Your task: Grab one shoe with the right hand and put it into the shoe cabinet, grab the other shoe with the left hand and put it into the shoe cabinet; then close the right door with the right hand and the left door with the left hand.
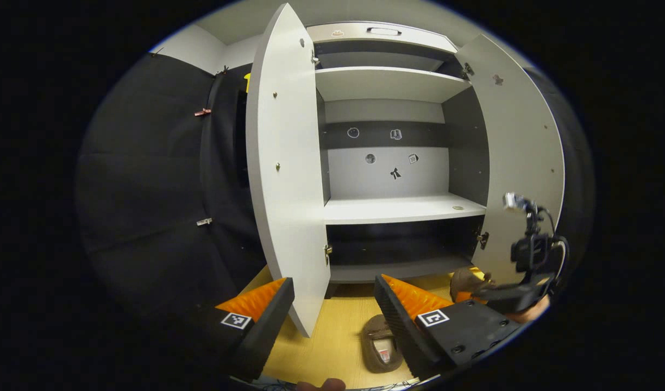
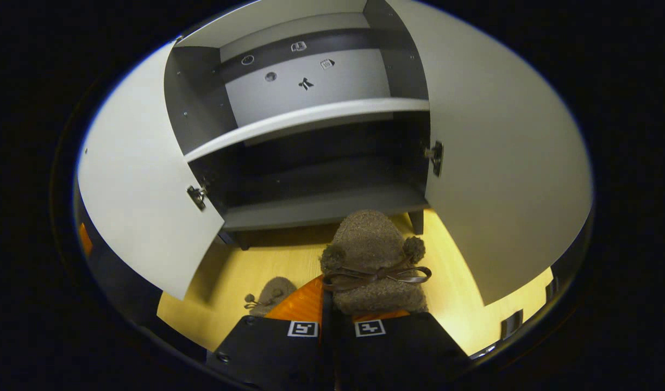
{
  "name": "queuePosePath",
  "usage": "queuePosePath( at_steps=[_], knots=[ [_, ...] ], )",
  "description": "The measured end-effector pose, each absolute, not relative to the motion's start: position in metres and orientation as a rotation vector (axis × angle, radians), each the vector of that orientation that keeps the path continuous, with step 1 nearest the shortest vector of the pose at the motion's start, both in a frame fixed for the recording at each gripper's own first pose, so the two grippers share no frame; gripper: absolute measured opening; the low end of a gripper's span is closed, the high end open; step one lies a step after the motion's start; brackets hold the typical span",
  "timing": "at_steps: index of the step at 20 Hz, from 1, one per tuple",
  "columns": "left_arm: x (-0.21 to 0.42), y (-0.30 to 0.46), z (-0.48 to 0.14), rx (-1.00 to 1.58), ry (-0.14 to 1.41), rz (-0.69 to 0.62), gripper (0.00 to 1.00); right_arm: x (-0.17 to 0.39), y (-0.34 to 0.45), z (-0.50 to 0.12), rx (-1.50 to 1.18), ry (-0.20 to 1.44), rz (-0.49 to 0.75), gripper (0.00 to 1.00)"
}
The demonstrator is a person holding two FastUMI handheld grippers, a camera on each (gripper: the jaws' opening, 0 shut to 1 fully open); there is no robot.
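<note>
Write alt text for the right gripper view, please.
The right gripper holds a brown fuzzy slipper in front of the open shoe cabinet. A second slipper lies on the yellow floor to its left.

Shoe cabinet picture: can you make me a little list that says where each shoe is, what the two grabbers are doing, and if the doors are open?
shoe cabinet: both doors open, white shelves bare
left door: swung wide open
right door: swung wide open
held shoe: fuzzy brown, with bow, gripped at its back end, toe pointing at the bottom shelf
other shoe: lying on the yellow floor in front of the cabinet
right hand-held gripper: shut on the held shoe
left hand-held gripper: open, holding nothing, above the other shoe
</note>
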State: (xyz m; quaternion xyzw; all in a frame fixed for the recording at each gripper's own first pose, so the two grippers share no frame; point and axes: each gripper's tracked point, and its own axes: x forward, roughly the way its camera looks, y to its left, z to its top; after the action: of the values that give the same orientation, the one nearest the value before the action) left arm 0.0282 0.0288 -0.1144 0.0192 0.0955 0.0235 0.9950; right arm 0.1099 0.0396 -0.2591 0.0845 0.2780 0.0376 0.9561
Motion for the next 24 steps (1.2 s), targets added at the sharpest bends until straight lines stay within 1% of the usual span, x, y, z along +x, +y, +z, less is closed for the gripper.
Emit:
queuePosePath(
  at_steps=[5, 9, 12, 15, 19, 24],
  knots=[
    [0.029, 0.023, -0.108, 0.053, 0.168, 0.035, 0.95, 0.144, 0.041, -0.160, 0.126, 0.451, 0.105, 0.10],
    [0.030, 0.014, -0.096, 0.053, 0.135, 0.014, 0.95, 0.191, 0.048, -0.094, 0.069, 0.363, 0.127, 0.10],
    [0.031, 0.008, -0.092, 0.055, 0.124, 0.003, 0.95, 0.233, 0.059, -0.060, 0.042, 0.338, 0.144, 0.10],
    [0.030, 0.004, -0.089, 0.054, 0.125, -0.001, 0.95, 0.280, 0.072, -0.044, 0.036, 0.320, 0.157, 0.10],
    [0.026, -0.002, -0.089, 0.006, 0.137, -0.009, 0.95, 0.339, 0.073, -0.045, 0.036, 0.305, 0.137, 0.10],
    [0.031, 0.001, -0.094, -0.004, 0.152, 0.022, 0.95, 0.400, 0.076, -0.059, 0.057, 0.305, 0.102, 0.10]
  ],
)
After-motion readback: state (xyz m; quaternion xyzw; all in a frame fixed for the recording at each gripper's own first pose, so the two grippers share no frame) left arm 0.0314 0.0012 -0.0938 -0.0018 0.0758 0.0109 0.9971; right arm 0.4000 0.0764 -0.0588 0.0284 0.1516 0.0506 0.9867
